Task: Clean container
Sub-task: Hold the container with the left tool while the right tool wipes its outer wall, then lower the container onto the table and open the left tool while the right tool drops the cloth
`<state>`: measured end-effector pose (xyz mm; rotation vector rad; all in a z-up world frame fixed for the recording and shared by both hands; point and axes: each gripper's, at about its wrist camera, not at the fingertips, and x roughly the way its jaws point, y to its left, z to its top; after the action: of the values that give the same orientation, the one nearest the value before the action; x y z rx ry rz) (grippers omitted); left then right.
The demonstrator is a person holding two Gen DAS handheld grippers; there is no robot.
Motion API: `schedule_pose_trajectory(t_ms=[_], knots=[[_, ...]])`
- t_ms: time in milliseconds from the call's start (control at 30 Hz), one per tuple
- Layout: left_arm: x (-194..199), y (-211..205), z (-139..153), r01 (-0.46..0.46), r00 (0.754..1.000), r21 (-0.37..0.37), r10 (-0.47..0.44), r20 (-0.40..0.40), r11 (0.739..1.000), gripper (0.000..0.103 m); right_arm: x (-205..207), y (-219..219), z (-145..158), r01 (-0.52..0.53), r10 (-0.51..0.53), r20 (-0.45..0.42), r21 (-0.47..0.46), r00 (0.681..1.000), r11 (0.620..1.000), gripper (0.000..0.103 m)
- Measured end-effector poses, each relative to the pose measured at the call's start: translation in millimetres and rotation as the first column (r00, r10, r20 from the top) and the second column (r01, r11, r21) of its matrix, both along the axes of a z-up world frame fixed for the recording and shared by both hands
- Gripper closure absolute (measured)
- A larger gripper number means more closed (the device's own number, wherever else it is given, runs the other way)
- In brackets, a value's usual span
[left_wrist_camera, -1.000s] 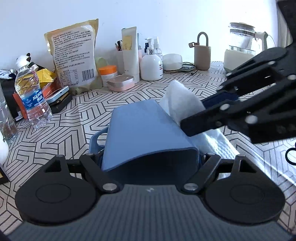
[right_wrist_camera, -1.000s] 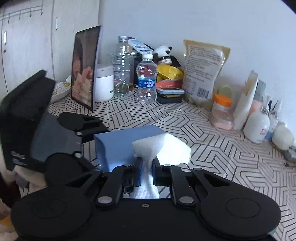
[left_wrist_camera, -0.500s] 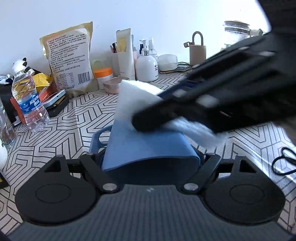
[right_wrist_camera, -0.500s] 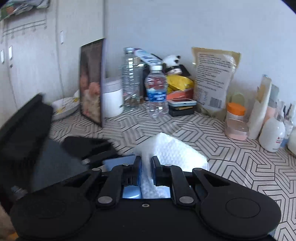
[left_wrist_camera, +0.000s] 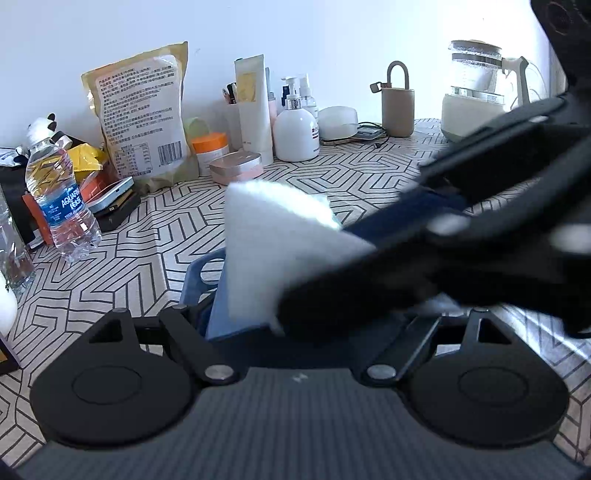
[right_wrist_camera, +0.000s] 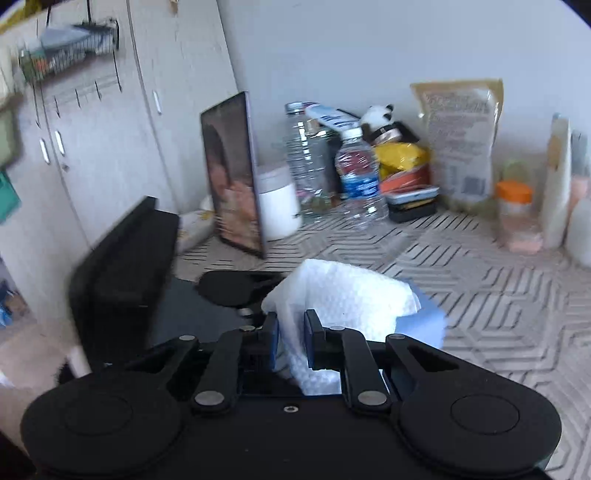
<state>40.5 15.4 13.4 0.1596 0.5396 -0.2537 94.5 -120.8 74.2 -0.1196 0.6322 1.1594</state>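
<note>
Right claw [right_wrist_camera: 290, 341] pinches white tissue [right_wrist_camera: 343, 295] — against blue container [left_wrist_camera: 216, 314].

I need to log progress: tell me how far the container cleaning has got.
Done: the left gripper grips the blue container, and the right gripper pinches a white paper towel. In hand: the towel lies across the container's upper side, mid-wipe by the motion blur. Left: the remaining surfaces; how clean it is cannot be judged.

A plain pale wall [left_wrist_camera: 332, 33] backs a tabletop [left_wrist_camera: 155, 236] covered in black-and-white geometric pattern. Light wooden cupboards [right_wrist_camera: 110, 122] stand at one side. Daylight brightens the far end.
</note>
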Motion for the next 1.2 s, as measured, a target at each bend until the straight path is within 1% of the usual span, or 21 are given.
schedule_pose_trajectory(t_ms=[233, 333, 400, 600, 667, 800, 933, 1033, 1133, 1200], knots=[[3.1, -1.4, -0.8, -0.028, 1.000, 0.030, 0.028, -0.003, 0.999, 0.022, 7.3, -10.3, -2.9, 0.030, -0.029, -0.024, 0.028, 0.999, 0.999, 0.085], [1.9, -5.9, -1.6, -0.047, 0.999, 0.069, 0.046, 0.004, 0.997, 0.021, 25.9, -20.0, -9.0, 0.064, -0.059, -0.080, 0.068, 0.995, 0.996, 0.086], [2.5, -6.5, -2.0, -0.070, 0.998, 0.090, 0.069, 0.008, 0.994, 0.021, 33.0, -25.1, -11.9, 0.088, -0.081, -0.089, 0.074, 0.993, 0.993, 0.085], [3.5, -2.6, -1.5, -0.084, 0.996, 0.079, 0.084, 0.003, 0.993, 0.020, 35.7, -33.7, -18.2, 0.135, -0.129, -0.085, 0.067, 0.988, 0.989, 0.085], [4.4, -2.9, -1.4, -0.096, 0.995, 0.085, 0.096, 0.004, 0.992, 0.020, 35.6, -34.9, -19.0, 0.160, -0.157, -0.061, 0.046, 0.986, 0.986, 0.085], [6.3, -5.1, -1.4, -0.134, 0.991, 0.095, 0.134, 0.005, 0.986, 0.021, 41.5, -38.7, -24.1, 0.211, -0.211, -0.044, 0.005, 0.977, 0.977, 0.085], [9.0, -4.8, -0.9, -0.183, 0.983, 0.065, 0.183, -0.001, 0.981, 0.022, 48.9, -39.6, -30.5, 0.267, -0.268, -0.017, -0.048, 0.963, 0.962, 0.085], [15.2, -8.4, -1.1, -0.213, 0.977, 0.072, 0.213, -0.001, 0.974, 0.022, 54.6, -37.2, -36.7, 0.278, -0.279, -0.007, -0.078, 0.960, 0.957, 0.085], [27.8, -11.3, -0.4, -0.238, 0.971, 0.049, 0.239, -0.006, 0.970, 0.022, 60.3, -31.8, -41.8, 0.274, -0.276, -0.010, -0.101, 0.961, 0.956, 0.085], [38.7, -11.4, 0.2, -0.275, 0.961, 0.025, 0.276, -0.013, 0.961, 0.022, 63.9, -28.9, -43.9, 0.267, -0.270, -0.010, -0.112, 0.963, 0.957, 0.085]])
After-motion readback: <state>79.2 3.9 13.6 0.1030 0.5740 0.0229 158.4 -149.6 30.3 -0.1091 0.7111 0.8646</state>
